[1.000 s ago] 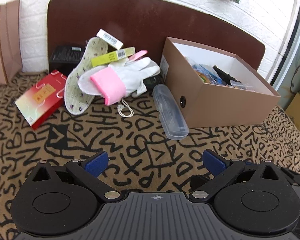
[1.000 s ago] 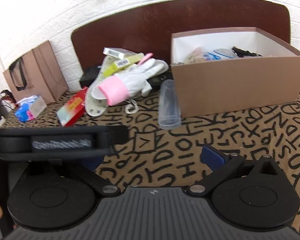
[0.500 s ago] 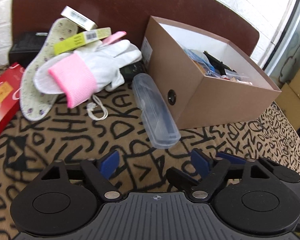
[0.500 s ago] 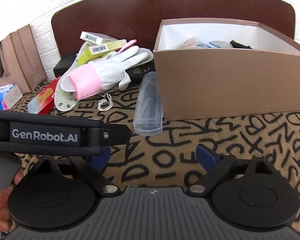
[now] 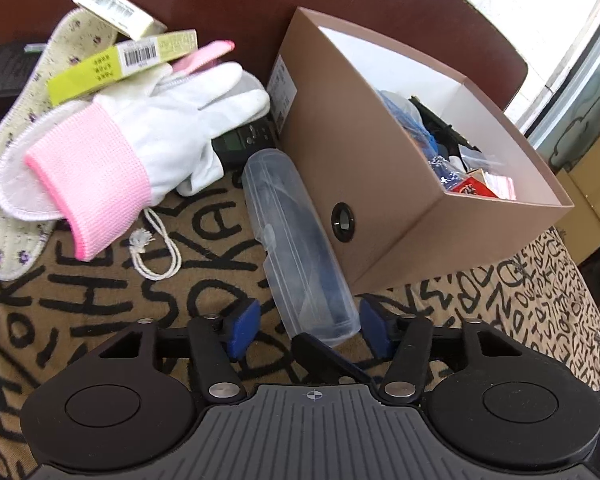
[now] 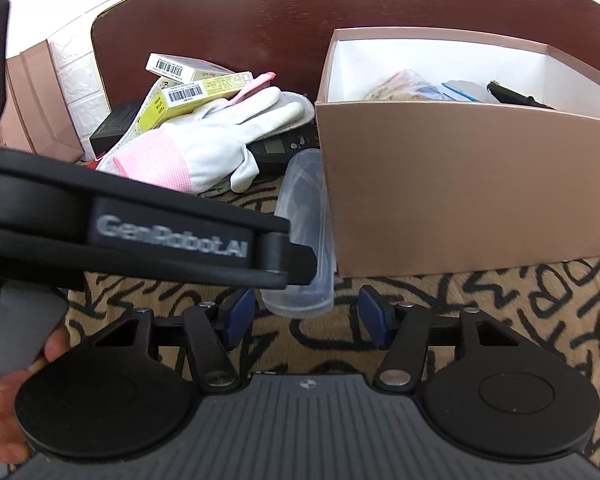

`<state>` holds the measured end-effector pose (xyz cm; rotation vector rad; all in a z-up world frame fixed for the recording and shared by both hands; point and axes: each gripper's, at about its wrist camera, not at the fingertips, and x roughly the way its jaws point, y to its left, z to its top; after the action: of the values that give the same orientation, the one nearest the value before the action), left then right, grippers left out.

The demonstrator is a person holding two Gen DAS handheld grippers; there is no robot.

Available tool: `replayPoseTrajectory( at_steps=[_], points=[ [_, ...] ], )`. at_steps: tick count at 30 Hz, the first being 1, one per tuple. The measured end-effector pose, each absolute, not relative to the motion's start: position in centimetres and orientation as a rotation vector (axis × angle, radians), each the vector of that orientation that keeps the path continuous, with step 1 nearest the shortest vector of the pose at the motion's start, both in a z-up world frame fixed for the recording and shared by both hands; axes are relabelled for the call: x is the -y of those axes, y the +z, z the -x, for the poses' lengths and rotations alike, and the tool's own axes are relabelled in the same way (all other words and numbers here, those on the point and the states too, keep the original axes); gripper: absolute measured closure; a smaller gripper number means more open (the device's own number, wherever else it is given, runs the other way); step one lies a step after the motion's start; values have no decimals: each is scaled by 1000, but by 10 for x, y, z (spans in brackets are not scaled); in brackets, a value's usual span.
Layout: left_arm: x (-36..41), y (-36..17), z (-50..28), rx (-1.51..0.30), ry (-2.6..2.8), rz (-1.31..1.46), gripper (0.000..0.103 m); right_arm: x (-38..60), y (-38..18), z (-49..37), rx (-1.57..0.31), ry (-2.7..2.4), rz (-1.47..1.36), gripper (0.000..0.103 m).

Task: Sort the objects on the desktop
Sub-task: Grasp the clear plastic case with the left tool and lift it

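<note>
The tabletop (image 5: 100,304), under a tan cloth scrawled with black letters, spreads beneath both pairs of jaws. Ahead and to the right of them stands the open brown shoebox (image 5: 384,184), partly filled with small items. Ahead and to the left lies a white glove with a pink cuff (image 5: 140,136) on a flowered insole (image 5: 24,128), with a yellow-green carton (image 5: 120,64) on top. The clear plastic case (image 5: 300,248) lies along the shoebox's near wall, its near end reaching between the blue pads. The left gripper (image 5: 306,326) has just been closing its jaws and stands part open, pads flanking the case's end without pressing it. The right gripper (image 6: 306,318), likewise just closing, is part open just short of the case, holding nothing.
</note>
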<state>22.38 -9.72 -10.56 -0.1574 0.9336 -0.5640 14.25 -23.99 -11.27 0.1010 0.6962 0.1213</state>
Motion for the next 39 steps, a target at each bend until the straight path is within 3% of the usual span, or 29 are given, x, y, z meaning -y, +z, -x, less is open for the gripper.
replayPoseTrajectory(
  at_steps=[5,8,10,32,35,36,39],
  points=[
    [99,-114,-232,-966,-589,186,42,238,-114,-151,-698,130,-107,52],
    [99,-117,-232,-972,-595,194,55,237,-115,-154,-702,135,-108,55],
    [99,-116,-229,-971,-595,187,58,236,-115,-154,-702,137,-96,55],
    [87,-103,-82,-1026,-593,192,58,236,-108,-28,-758,246,-101,55],
    [88,-100,-63,-1034,-602,176,53,235,-106,-6,-765,253,-77,55],
    [89,-100,-57,-1038,-609,174,43,235,-106,1,-769,255,-72,55],
    [87,-98,-48,-1028,-604,176,43,235,-106,17,-782,257,-66,54]
  ],
)
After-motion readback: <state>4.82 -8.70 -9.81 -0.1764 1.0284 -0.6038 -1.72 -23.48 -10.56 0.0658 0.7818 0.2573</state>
